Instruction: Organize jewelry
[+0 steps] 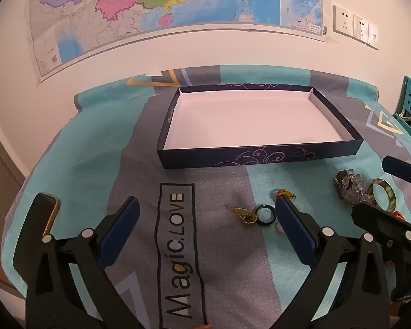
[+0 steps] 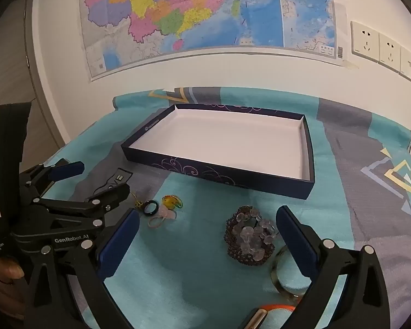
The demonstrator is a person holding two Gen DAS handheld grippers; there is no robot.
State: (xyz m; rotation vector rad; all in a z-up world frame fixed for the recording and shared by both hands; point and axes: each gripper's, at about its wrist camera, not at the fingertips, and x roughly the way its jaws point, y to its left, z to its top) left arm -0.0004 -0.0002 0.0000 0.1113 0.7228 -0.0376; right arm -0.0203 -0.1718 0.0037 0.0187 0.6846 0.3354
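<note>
Left tongs (image 1: 205, 219) and right tongs (image 2: 208, 227), black with blue pads, stood wide open and held nothing above a worktop (image 2: 178, 274) draped in a teal-and-grey patterned cloth. A shallow dark-blue cardboard box with a white interior (image 1: 249, 122) sat toward the worktop's far edge, below a coloured wall map (image 2: 205, 11). Jewelry lay on the cloth between the box and the near edge: a dark teal ring (image 1: 264, 215) just beside the left tongs' right pad, a gold chain (image 1: 242, 213) next to it, a cluster of purple and clear beaded bracelets (image 2: 249, 235) between the right tongs' pads, and a green bangle (image 1: 383, 193) near the right edge.
</note>
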